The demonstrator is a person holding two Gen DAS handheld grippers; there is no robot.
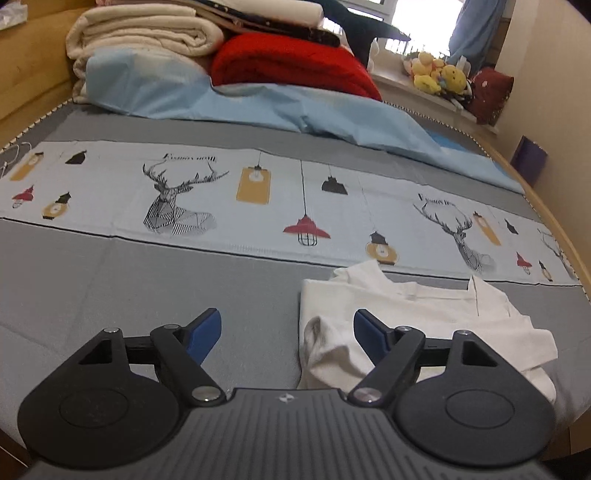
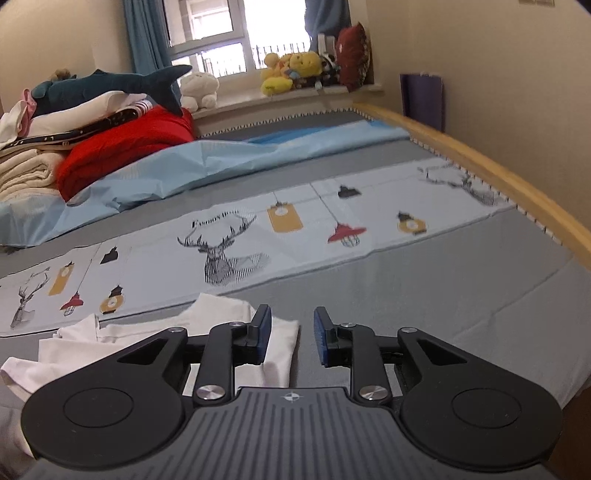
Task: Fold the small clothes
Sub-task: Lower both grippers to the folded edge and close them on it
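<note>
Grey bed (image 1: 110, 288) carries a white garment (image 1: 424, 306) at four o'clock; left gripper (image 1: 286, 332) fingers wide apart, right gripper (image 2: 291, 334) fingers slightly apart, both empty.

A home bedroom: bed (image 1: 110, 266), folded blankets (image 1: 147, 37), plush toys (image 2: 291, 70) on windowsill.

The near part of the white garment (image 1: 417, 314) lies hidden under the left gripper (image 1: 287, 334) body, and in the right wrist view its left side runs off the picture's edge. Lettering above the printed deer (image 1: 173, 206) is too small to read — the far deer (image 2: 469, 184) is blurred. The stack of folded blankets (image 1: 147, 33) is cut off at the top edge.
</note>
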